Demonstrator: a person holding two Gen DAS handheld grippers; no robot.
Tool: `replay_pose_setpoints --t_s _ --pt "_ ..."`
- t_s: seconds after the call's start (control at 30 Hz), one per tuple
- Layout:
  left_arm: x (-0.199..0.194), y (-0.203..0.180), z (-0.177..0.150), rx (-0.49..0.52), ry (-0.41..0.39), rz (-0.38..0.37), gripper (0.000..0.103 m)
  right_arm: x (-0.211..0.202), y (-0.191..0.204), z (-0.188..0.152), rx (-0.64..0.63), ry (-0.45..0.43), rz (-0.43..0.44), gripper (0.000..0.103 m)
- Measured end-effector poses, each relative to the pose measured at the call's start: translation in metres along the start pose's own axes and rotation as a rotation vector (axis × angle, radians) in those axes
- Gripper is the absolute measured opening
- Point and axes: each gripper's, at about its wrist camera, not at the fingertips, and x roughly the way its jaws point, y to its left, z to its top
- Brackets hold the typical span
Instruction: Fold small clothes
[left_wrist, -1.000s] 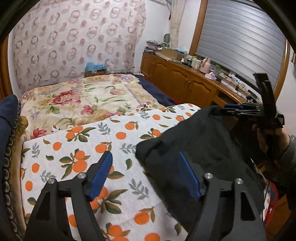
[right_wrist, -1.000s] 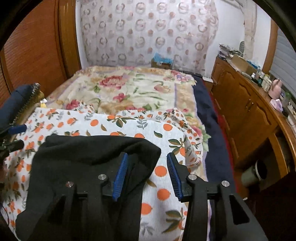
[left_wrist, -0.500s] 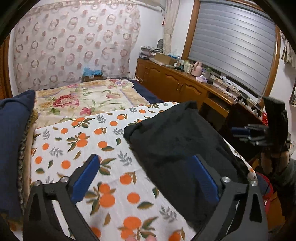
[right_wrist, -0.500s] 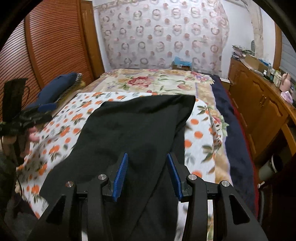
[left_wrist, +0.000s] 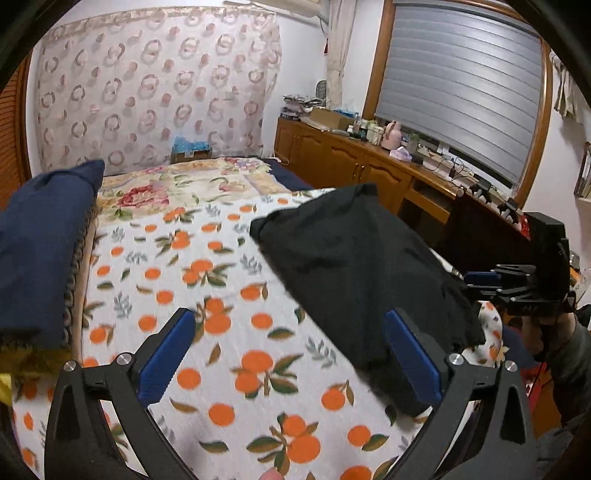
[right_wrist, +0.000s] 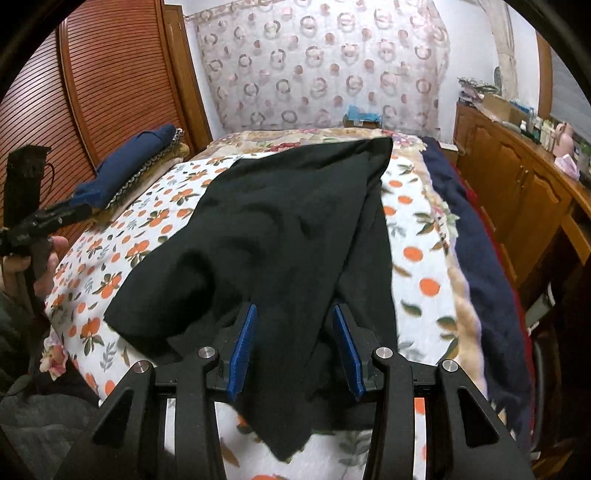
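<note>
Left gripper (left_wrist: 290, 354) now wider, garment (right_wrist: 280, 229) spread longer

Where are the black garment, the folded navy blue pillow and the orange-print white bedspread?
Black garment (right_wrist: 295, 221): right wrist view, middle of the cloth.
Navy blue pillow (left_wrist: 40, 236): left wrist view, its broad side.
Orange-print white bedspread (left_wrist: 221, 332): left wrist view, bare patch between the fingers.

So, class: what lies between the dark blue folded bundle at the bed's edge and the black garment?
Only bare orange-print cover separates the blue bundle from the black garment, seen best in the left wrist view.
</note>
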Motion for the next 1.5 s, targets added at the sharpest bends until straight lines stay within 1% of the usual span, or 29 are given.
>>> replay_pose_setpoints --t_s 0.03,0.07,0.3,0.4,0.43,0.47,0.5,0.57,0.7,0.8,0.87,0.93,1.0,1.07,1.1,1.13,1.2,1.23,1.27,1.33,1.4,1.5 --pt "0.002 -0.001 -0.005 -0.004 0.006 -0.006 0.102 0.001 0.000 0.000 0.001 0.007 0.004 0.041" --pt "0.002 -0.004 -0.010 -0.008 0.008 -0.017 0.102 0.003 -0.001 -0.002 0.004 0.017 0.004 0.039" --pt "0.015 -0.024 -0.027 -0.038 0.018 -0.064 0.102 0.020 -0.004 -0.005 0.039 0.052 -0.011 0.039" --pt "0.020 -0.031 -0.031 -0.046 0.021 -0.082 0.102 0.021 -0.006 -0.005 0.054 0.052 0.004 0.038" --pt "0.022 -0.034 -0.032 -0.043 0.023 -0.085 0.102 0.020 -0.006 -0.004 0.058 0.047 0.007 0.029" --pt "0.024 -0.037 -0.032 -0.043 0.027 -0.085 0.102 0.019 -0.006 -0.003 0.058 0.043 0.011 0.015" --pt "0.025 -0.040 -0.033 -0.043 0.031 -0.086 0.102 0.019 -0.006 -0.003 0.057 0.031 0.011 0.007" --pt "0.027 -0.045 -0.032 -0.039 0.036 -0.091 0.102 0.014 -0.004 -0.003 0.050 -0.008 0.026 0.006" --pt "0.028 -0.054 -0.034 -0.030 0.044 -0.101 0.102 -0.025 -0.007 0.007 0.042 -0.121 0.019 0.005" --pt "0.028 -0.059 -0.035 -0.027 0.047 -0.101 0.102 -0.054 -0.016 0.013 0.040 -0.180 -0.046 0.005" --pt "0.030 -0.062 -0.035 -0.027 0.053 -0.101 0.102 -0.061 -0.024 0.013 0.051 -0.173 -0.075 0.005" --pt "0.034 -0.064 -0.036 -0.028 0.067 -0.095 0.102 -0.056 -0.031 0.008 0.059 -0.139 -0.134 0.005" --pt "0.036 -0.065 -0.037 -0.027 0.080 -0.090 0.102 -0.047 -0.037 0.001 0.083 -0.099 -0.145 0.005" --pt "0.039 -0.064 -0.037 -0.029 0.089 -0.091 0.102 -0.032 -0.037 -0.007 0.083 -0.036 -0.145 0.005" --pt "0.041 -0.064 -0.038 -0.032 0.095 -0.090 0.102 -0.028 -0.035 -0.008 0.082 -0.027 -0.141 0.005" --pt "0.042 -0.065 -0.038 -0.033 0.100 -0.089 0.102 -0.025 -0.033 -0.009 0.086 -0.020 -0.136 0.008" --pt "0.043 -0.066 -0.039 -0.033 0.111 -0.095 0.102 -0.022 -0.032 -0.008 0.090 -0.009 -0.131 0.021" --pt "0.043 -0.068 -0.040 -0.033 0.118 -0.100 0.102 -0.018 -0.033 -0.006 0.089 -0.008 -0.133 0.032" --pt "0.043 -0.068 -0.040 -0.034 0.121 -0.102 0.102 -0.017 -0.031 -0.005 0.088 -0.010 -0.128 0.036" --pt "0.043 -0.070 -0.041 -0.033 0.128 -0.107 0.102 -0.014 -0.034 -0.004 0.087 -0.008 -0.116 0.038" --pt "0.042 -0.072 -0.041 -0.027 0.131 -0.111 0.102 -0.012 -0.039 -0.004 0.084 -0.003 -0.127 0.040" --pt "0.042 -0.077 -0.042 -0.009 0.140 -0.099 0.102 -0.013 -0.040 -0.010 0.091 -0.004 -0.118 0.041"
